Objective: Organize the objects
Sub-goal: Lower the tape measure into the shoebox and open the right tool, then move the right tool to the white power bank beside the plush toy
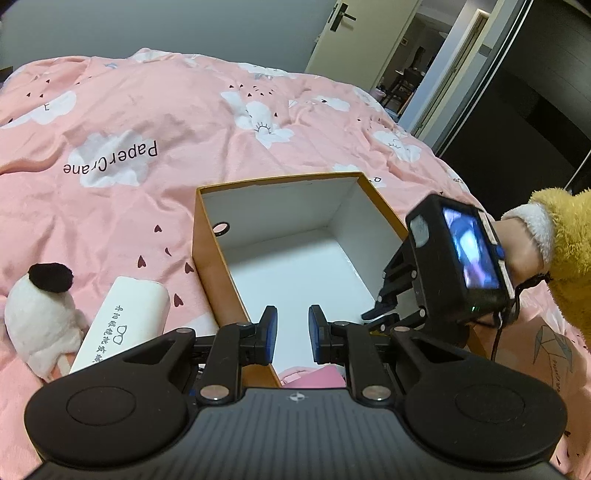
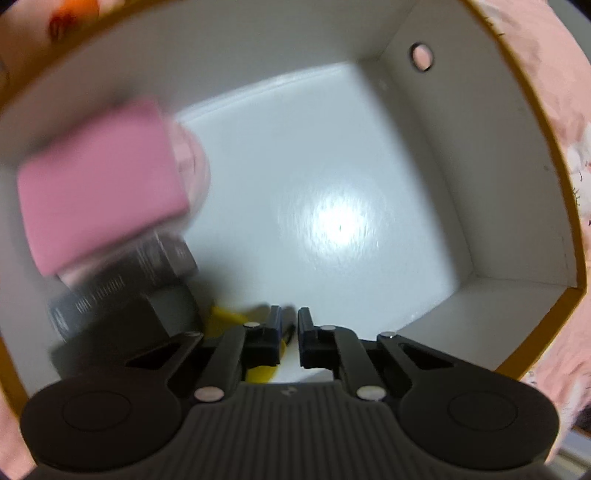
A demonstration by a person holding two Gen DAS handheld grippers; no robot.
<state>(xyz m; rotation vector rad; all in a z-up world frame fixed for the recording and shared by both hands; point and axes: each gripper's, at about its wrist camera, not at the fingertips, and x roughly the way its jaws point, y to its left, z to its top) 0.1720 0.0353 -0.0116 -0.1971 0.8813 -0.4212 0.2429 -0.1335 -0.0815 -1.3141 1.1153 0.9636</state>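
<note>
An open orange box (image 1: 212, 258) with a white inside lies on the pink bed. My left gripper (image 1: 292, 334) is open and empty, just above the box's near edge. My right gripper (image 2: 288, 325) is inside the box (image 2: 535, 192), its jaws slightly apart and holding nothing; it also shows in the left wrist view (image 1: 380, 314) at the box's right wall. In the box lie a blurred pink cylinder (image 2: 107, 184), a dark tube (image 2: 122, 284) under it and a yellow thing (image 2: 229, 317) partly hidden by the fingers. A white case (image 1: 125, 321) and a white plush toy (image 1: 40, 314) lie left of the box.
The pink printed duvet (image 1: 184, 110) covers the whole bed. An open door (image 1: 354, 48) and a dark wardrobe (image 1: 535, 92) stand beyond the bed at the right. A small orange thing (image 2: 77, 7) shows outside the box's far wall.
</note>
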